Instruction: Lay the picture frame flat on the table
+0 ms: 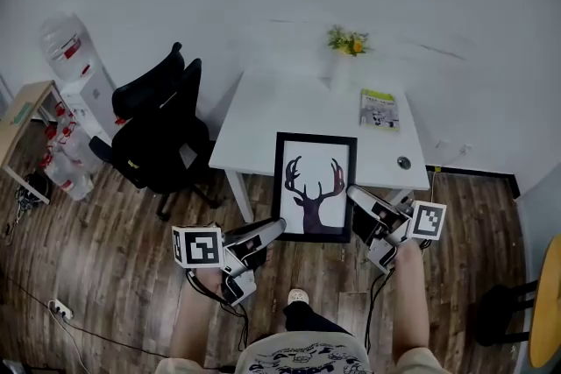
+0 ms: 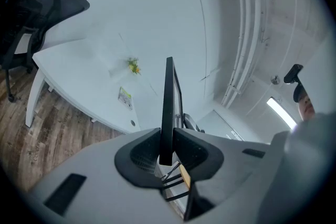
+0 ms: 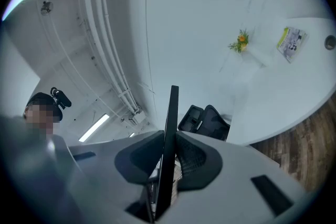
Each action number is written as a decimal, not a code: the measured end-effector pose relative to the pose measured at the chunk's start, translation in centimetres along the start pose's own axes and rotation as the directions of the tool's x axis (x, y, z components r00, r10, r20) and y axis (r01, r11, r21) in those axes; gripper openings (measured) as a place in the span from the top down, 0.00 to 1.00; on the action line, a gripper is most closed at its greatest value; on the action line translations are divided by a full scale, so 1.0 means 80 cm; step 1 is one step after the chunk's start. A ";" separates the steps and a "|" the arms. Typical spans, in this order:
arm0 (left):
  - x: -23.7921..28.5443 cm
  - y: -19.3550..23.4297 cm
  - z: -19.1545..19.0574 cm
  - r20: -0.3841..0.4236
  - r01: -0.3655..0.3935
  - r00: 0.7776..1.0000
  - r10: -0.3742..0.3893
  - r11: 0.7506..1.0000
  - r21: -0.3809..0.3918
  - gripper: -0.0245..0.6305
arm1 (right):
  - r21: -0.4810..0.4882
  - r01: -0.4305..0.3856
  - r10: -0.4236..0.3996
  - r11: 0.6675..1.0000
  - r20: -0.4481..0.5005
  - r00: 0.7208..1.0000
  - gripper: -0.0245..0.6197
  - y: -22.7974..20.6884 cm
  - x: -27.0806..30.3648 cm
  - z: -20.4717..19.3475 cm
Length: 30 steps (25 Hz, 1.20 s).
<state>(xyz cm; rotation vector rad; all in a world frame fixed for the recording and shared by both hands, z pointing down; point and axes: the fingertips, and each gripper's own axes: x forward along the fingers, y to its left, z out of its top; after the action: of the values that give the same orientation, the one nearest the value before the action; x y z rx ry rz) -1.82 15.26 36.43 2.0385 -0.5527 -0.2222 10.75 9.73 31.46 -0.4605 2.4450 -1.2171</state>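
A: Where is the picture frame?

B: The picture frame [image 1: 315, 186] is at the centre of the head view, held in the air with its deer print facing the camera. Its top overlaps the near edge of the white bench [image 1: 263, 118] and its bottom hangs over the wooden floor [image 1: 105, 258].

A: And the grippers?

B: The left gripper [image 1: 279, 228] is clamped on the frame's lower left edge. In its own view, the black edge stands between both pads. The right gripper [image 1: 352, 193] is clamped on the right edge likewise.

A: What's on the bench?

B: Flowers [image 1: 348, 40] at upper centre, a booklet [image 1: 379, 109] lower right of them, and a small round object [image 1: 403, 162] near the right corner. A black office chair [image 1: 158, 127] stands left of the bench.
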 end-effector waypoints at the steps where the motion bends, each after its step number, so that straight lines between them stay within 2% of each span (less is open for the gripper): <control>1: 0.002 0.004 0.000 0.003 -0.004 1.000 0.004 1.000 -0.011 0.82 | -0.006 -0.001 0.001 1.000 -0.002 1.000 0.84 -0.003 0.000 0.001; 6: 0.003 0.011 -0.004 0.018 0.012 1.000 -0.012 1.000 0.029 0.83 | -0.033 -0.010 0.010 0.999 -0.005 1.000 0.84 -0.009 -0.002 -0.005; 7: 0.010 0.013 0.003 0.019 0.009 1.000 -0.010 0.999 0.033 0.83 | -0.030 -0.011 0.011 0.999 -0.007 1.000 0.84 -0.016 0.000 0.004; 10: 0.061 0.034 0.048 0.020 -0.019 1.000 0.019 1.000 -0.017 0.83 | -0.002 -0.010 0.010 1.000 -0.018 1.000 0.84 -0.059 0.015 0.065; 12: 0.079 0.043 0.064 0.018 -0.031 0.999 0.031 0.999 -0.026 0.83 | 0.021 -0.010 0.010 1.000 -0.023 1.000 0.84 -0.078 0.020 0.085; 15: 0.082 0.050 0.065 0.015 -0.028 1.000 0.028 1.000 -0.004 0.83 | 0.028 -0.010 0.011 1.000 -0.024 1.000 0.84 -0.088 0.020 0.082; 20: 0.087 0.071 0.065 0.005 -0.031 1.000 0.031 0.999 -0.018 0.83 | 0.032 0.003 -0.003 0.999 -0.013 1.000 0.84 -0.107 0.022 0.080; 23: 0.109 0.099 0.100 -0.012 -0.028 1.000 0.028 1.000 -0.015 0.83 | 0.040 0.021 -0.021 0.999 -0.011 1.000 0.84 -0.142 0.042 0.107; 26: 0.126 0.128 0.132 -0.019 -0.039 0.999 0.038 0.998 -0.056 0.83 | 0.039 0.031 -0.031 0.999 -0.005 1.000 0.84 -0.173 0.066 0.134; 30: 0.145 0.158 0.187 -0.020 -0.009 1.000 0.008 1.000 -0.029 0.83 | 0.037 0.043 -0.043 0.998 0.006 0.999 0.84 -0.208 0.103 0.166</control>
<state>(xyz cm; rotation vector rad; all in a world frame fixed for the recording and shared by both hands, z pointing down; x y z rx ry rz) -0.92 -7.09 40.50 2.0080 -0.5426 -0.2030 11.74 -12.58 36.05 -0.5084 2.4145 -1.2734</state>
